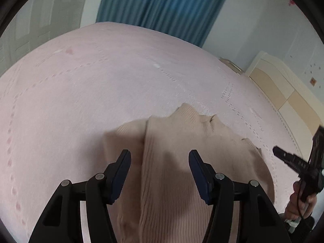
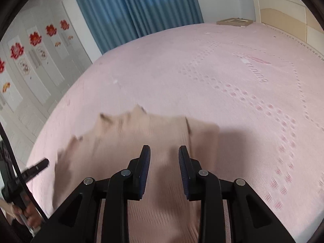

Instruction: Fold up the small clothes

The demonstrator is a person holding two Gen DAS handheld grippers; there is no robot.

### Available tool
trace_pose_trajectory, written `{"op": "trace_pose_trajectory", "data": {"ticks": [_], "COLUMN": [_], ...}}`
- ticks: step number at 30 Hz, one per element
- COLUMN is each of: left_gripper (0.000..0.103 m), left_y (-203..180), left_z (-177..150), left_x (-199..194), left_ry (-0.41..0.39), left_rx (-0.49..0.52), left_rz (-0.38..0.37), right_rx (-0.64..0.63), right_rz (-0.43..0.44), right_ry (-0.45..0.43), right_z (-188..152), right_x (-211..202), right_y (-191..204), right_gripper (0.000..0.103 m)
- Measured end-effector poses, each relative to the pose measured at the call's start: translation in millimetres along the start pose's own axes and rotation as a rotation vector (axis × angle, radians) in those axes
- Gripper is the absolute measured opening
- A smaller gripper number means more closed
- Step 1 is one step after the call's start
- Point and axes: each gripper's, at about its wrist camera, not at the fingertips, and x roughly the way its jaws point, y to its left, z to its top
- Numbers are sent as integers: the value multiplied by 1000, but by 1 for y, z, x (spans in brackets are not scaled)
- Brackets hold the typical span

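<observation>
A beige ribbed knit garment (image 1: 174, 154) lies on the pink bedspread (image 1: 81, 93), with one side folded over the middle. My left gripper (image 1: 160, 160) is open and hovers over its near part, holding nothing. In the right wrist view the same garment (image 2: 129, 141) lies below my right gripper (image 2: 164, 156), which is open and empty above the cloth. The right gripper also shows at the right edge of the left wrist view (image 1: 291, 160), held in a hand. The left gripper shows at the left edge of the right wrist view (image 2: 30, 172).
The pink bedspread (image 2: 222, 81) spreads wide around the garment. A cream headboard (image 2: 283, 14) stands at the far right, with a flat box (image 2: 235, 21) beside it. A blue curtain (image 2: 137, 6) and white cabinet doors with red flowers (image 2: 34, 60) stand behind the bed.
</observation>
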Motion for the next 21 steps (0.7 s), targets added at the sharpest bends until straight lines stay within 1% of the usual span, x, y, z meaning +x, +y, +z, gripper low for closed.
{"op": "trace_pose_trajectory", "data": {"ticks": [1, 2, 3, 4, 6, 8, 9, 10, 11, 12, 15, 17, 19, 20, 21], "left_gripper": [55, 51, 47, 47, 39, 34, 27, 23, 11, 8, 7, 7, 7, 7, 7], "left_y": [-5, -7, -10, -11, -6, -2, 0, 2, 5, 6, 12, 9, 6, 5, 4], "left_z": [7, 12, 18, 21, 23, 18, 15, 12, 9, 9, 9, 10, 10, 10, 10], "left_x": [8, 15, 24, 29, 39, 53, 60, 63, 68, 71, 72, 73, 69, 66, 63], "left_ry": [-1, 0, 6, 12, 34, 68, 84, 97, 119, 129, 122, 98, 71, 57, 42], "left_rx": [24, 37, 40, 36, 22, 22, 18, 14, 8, -1, -38, -29, -12, -6, 1], "left_rz": [12, 25, 33, 35, 34, 57, 80, 101, 120, 115, 92, 97, 104, 105, 108], "right_rx": [6, 6, 2, -6, -16, -4, 22, 56, 84, 117, 141, 112, 59, 37, 14], "right_rz": [-5, -14, -25, -39, -69, -99, -102, -94, -90, -86, -70, -92, -133, -134, -126], "right_ry": [-1, 0, 1, 5, 19, 52, 74, 96, 113, 127, 128, 150, 158, 152, 145], "right_z": [8, 16, 22, 26, 27, 22, 16, 11, 8, 7, 8, 11, 13, 14, 14], "right_x": [7, 16, 25, 33, 48, 64, 72, 78, 82, 85, 88, 97, 103, 105, 105], "right_y": [2, 5, 8, 9, 9, -1, -9, -17, -24, -30, -34, -30, -21, -17, -13], "right_gripper": [29, 29, 29, 29, 29, 28, 29, 29, 29, 29, 29, 29, 27, 15, 10]}}
